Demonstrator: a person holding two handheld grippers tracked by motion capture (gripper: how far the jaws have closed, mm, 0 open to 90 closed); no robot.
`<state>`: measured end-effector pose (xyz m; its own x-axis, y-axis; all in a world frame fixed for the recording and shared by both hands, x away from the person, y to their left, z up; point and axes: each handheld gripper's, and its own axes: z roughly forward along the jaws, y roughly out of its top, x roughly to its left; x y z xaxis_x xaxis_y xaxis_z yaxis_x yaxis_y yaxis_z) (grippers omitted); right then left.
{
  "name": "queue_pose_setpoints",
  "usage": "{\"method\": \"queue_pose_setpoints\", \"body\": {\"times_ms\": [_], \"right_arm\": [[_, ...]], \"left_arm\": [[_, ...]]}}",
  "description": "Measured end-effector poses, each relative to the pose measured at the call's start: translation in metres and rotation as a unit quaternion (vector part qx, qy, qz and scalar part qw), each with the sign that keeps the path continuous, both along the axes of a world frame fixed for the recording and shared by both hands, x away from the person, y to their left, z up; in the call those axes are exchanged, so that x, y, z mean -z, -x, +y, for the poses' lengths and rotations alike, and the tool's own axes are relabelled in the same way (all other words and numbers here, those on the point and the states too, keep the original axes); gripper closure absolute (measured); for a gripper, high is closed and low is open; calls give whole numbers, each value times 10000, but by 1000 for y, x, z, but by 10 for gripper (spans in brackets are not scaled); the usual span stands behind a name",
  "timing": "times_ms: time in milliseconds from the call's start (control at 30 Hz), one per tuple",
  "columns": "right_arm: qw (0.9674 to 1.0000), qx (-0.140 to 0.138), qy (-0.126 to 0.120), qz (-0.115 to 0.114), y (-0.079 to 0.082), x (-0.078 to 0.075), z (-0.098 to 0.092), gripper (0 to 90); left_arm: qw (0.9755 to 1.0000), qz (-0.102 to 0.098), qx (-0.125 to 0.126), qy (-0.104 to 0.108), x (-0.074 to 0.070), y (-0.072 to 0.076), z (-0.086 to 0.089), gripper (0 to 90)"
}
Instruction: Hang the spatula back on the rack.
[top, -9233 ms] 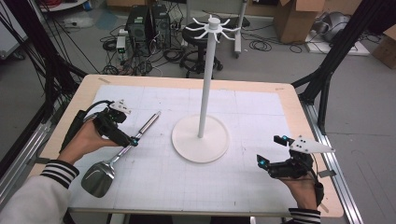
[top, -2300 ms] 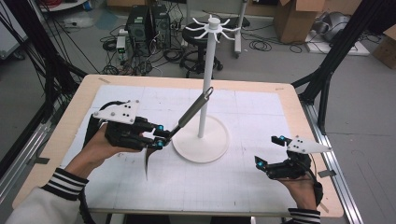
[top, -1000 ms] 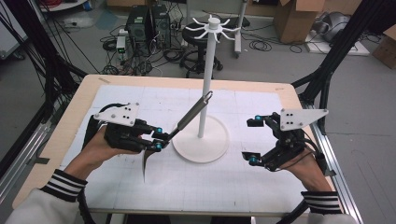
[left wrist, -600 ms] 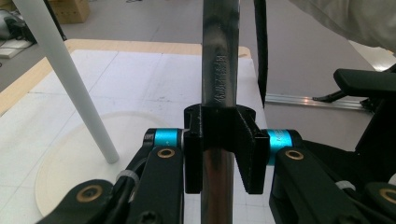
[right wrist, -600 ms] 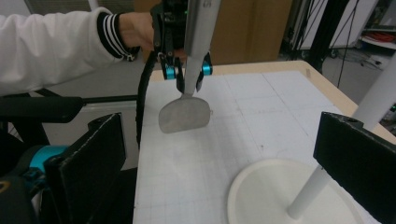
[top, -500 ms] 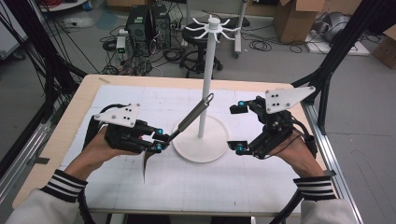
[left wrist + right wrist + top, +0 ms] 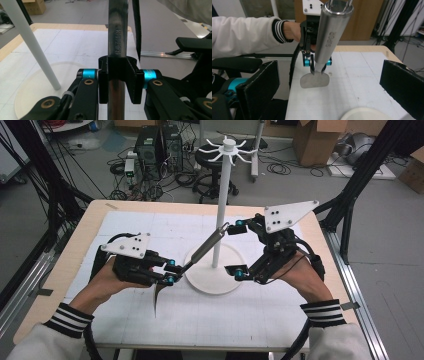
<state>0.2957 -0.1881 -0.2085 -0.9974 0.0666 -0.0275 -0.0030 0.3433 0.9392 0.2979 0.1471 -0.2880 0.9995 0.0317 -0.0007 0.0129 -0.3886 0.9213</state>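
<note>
A metal spatula (image 7: 206,246) slants up over the table, blade (image 7: 158,295) low, round handle rising to the right. My left gripper (image 7: 170,271) is shut on its thin neck (image 7: 116,37), with the pads (image 7: 132,82) pressed on both sides. My right gripper (image 7: 240,249) stands open beside the handle's top end, its upper fingertip close to that end and nothing between the pads. In the right gripper view the handle (image 7: 332,32) and blade (image 7: 315,80) hang between and beyond my wide jaws (image 7: 332,85). A white hook stand (image 7: 222,205) rises from its round base (image 7: 215,282) behind the spatula.
A white gridded mat (image 7: 280,320) covers the wooden table (image 7: 85,227). Black frame posts (image 7: 350,205) flank the table. Computer towers (image 7: 157,145), a stool (image 7: 212,160) and cardboard boxes (image 7: 315,140) sit on the floor beyond the far edge.
My right gripper has risen and moved left, from beside the stand's base to the spatula's handle end. The left gripper has kept still with the spatula in it.
</note>
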Motion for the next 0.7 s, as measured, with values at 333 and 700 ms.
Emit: {"method": "queue_pose_setpoints", "body": {"times_ms": [333,700], "right_arm": [[9995,-210,-212,-47,-3,-7,15,125],[9985,-396,-386,0,-5,-10,23,309]], "left_arm": [[10000,35,33,46,5,0,-1,747],[9999,33,40,102,6,0,0,747]]}}
